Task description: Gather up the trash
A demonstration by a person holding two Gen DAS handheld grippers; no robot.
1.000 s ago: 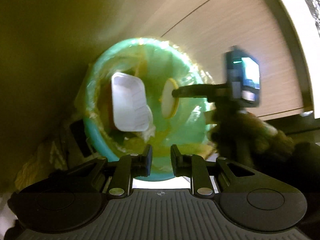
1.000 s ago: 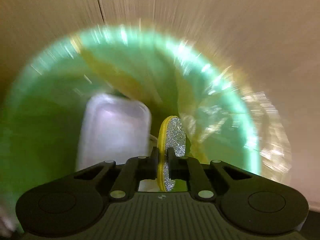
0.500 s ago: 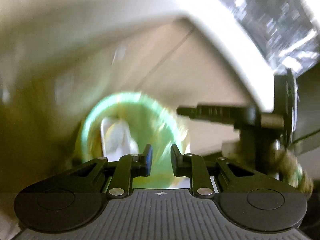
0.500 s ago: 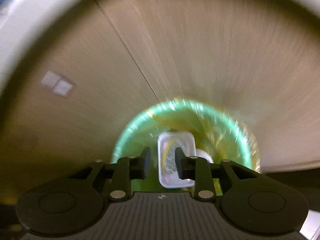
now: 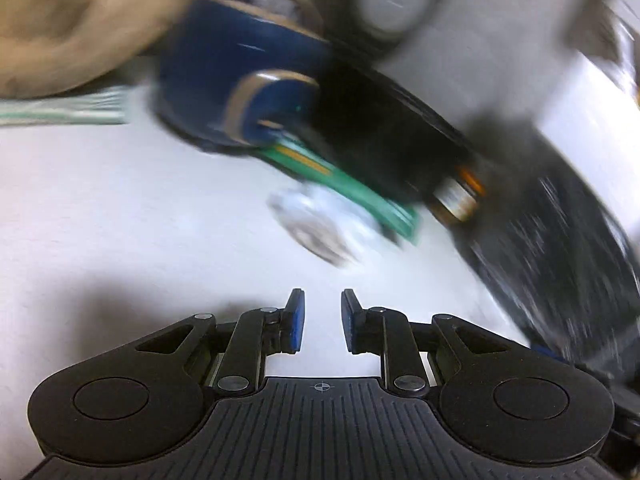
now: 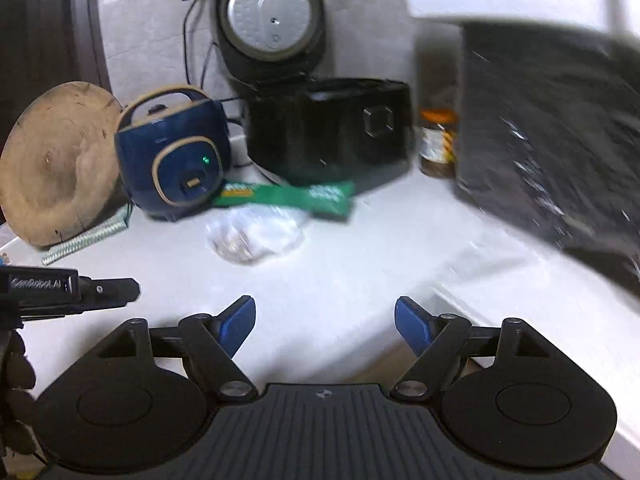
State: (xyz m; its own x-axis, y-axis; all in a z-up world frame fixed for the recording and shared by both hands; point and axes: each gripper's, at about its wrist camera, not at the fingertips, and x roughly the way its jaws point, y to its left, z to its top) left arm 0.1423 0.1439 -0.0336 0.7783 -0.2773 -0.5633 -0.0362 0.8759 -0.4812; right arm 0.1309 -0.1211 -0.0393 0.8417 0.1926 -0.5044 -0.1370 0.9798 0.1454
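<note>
A crumpled clear plastic bag [image 6: 256,236] lies on the white countertop [image 6: 360,280], with a long green wrapper [image 6: 288,196] just behind it. Both also appear, blurred, in the left wrist view: the bag [image 5: 320,228] and the wrapper [image 5: 352,192]. My right gripper [image 6: 325,320] hovers over the counter short of the bag; its jaws are opening wide with nothing between them. My left gripper [image 5: 322,320] keeps a narrow gap between its pads and holds nothing. The left gripper's finger [image 6: 100,292] also shows at the left edge of the right wrist view.
Behind the trash stand a blue cooker [image 6: 172,156], a black appliance [image 6: 328,128], an open rice cooker [image 6: 272,20] and an orange-lidded jar [image 6: 438,144]. A round wooden board [image 6: 56,160] leans at the left over a striped cloth [image 6: 84,236]. A dark speckled block [image 6: 540,140] fills the right.
Both grippers rose from the green lined bin to the countertop. The right gripper let go of the yellow-rimmed disc over the bin and its jaws widened. The left gap is unchanged.
</note>
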